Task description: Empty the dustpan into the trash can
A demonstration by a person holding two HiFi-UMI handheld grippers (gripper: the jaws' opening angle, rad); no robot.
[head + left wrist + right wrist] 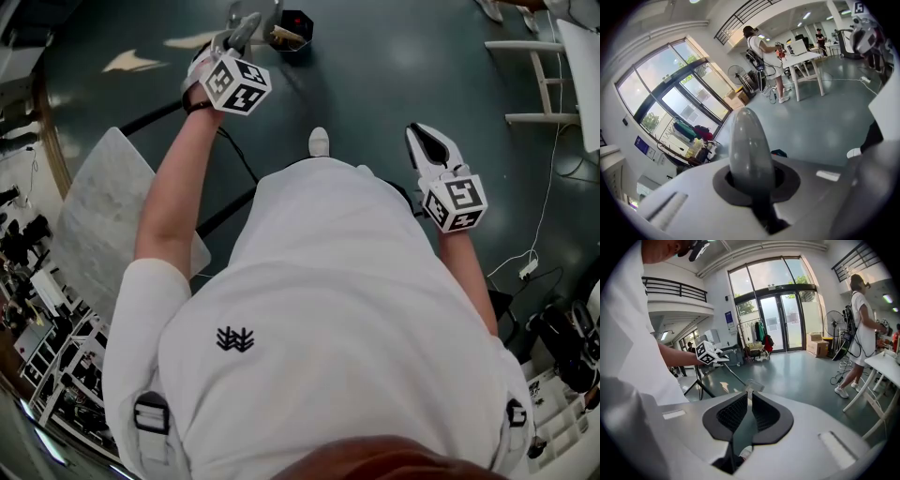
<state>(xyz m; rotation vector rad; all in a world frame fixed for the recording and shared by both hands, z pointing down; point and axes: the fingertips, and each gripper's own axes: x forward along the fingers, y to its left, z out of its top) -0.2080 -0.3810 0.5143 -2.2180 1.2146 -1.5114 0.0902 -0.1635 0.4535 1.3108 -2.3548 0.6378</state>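
Dustpan up at the bin, tip not done yet

L gripper (239, 33) clamped tight on the grey rounded plastic dustpan handle (746, 147), far end looks right by the small black round trash can (298, 28). R gripper (749, 399) closed, holding nothing. Risk imo: long handle = wobbly pan, dirt misses that small opening. Black tripod legs (225, 211) + white floor cable (544, 211) near the feet.

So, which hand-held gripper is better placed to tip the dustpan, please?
Left: the left hand-held gripper clamps the grey dustpan handle beside the black trash can; the right hand-held gripper is shut, empty, farther back.
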